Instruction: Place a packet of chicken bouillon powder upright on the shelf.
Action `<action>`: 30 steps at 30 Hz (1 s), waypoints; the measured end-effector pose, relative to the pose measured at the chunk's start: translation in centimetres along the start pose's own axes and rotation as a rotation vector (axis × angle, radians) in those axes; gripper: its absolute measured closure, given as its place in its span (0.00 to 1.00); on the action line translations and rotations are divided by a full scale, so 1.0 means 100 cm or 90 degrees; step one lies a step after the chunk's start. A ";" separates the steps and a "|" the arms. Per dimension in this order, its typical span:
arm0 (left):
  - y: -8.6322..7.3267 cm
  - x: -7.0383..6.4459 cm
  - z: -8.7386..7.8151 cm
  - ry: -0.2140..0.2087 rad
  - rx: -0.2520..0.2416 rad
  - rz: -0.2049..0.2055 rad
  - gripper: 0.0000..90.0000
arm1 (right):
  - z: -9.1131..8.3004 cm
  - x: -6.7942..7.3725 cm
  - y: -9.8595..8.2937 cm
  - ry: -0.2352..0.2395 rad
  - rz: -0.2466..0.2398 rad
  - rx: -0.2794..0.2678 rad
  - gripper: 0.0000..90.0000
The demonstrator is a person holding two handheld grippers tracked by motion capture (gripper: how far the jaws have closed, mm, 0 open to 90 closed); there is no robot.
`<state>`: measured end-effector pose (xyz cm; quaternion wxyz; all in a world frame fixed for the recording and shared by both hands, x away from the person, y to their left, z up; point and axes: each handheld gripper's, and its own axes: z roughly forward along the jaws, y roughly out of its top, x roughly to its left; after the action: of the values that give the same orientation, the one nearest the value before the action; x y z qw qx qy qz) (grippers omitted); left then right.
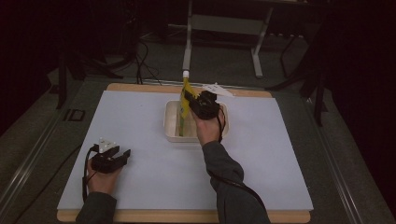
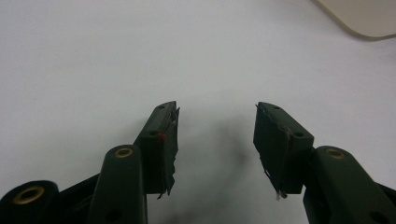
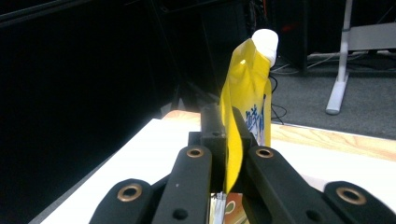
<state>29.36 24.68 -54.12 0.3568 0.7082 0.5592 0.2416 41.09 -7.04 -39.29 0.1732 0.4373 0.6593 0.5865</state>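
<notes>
Your right gripper (image 1: 189, 100) holds a yellow pouch (image 1: 185, 99) upright over the tray (image 1: 170, 122); your left gripper (image 1: 122, 153) rests wide apart.

Your right jaws are clamped on the yellow pouch (image 3: 244, 98), white cap (image 3: 265, 40) up, above the cream tray, which sits toward the far edge of the white surface (image 1: 280, 154), near its middle. What lies in the tray is too small to tell, apart from something pale green beneath the pouch. Your left gripper (image 2: 216, 140) sits near the surface's near-left corner with nothing between its jaws. You have open surface between the two grippers and along the right edge.
</notes>
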 end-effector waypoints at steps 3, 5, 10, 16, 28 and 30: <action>0.000 0.000 0.000 0.000 0.001 0.001 0.55 | 0.002 0.002 -0.004 0.000 0.002 0.005 1.00; 0.000 0.000 0.000 0.000 0.000 0.001 0.55 | 0.003 0.002 -0.005 0.001 0.003 0.007 1.00; 0.000 0.000 0.000 0.000 0.001 0.002 0.55 | 0.006 0.004 -0.017 0.000 0.002 0.021 1.00; 0.000 0.000 0.000 0.001 0.003 0.003 0.55 | 0.008 0.006 -0.022 -0.008 -0.001 0.032 1.00; 0.000 0.000 0.000 0.003 0.003 0.002 0.55 | 0.019 0.011 -0.010 -0.047 -0.001 0.088 1.00; 0.000 0.000 0.000 0.003 0.003 0.002 0.55 | 0.020 0.012 -0.009 -0.045 -0.002 0.098 0.99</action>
<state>29.37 24.65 -54.12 0.3537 0.7093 0.5595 0.2424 41.58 -4.76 -40.27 0.1631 0.4686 0.6967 0.5181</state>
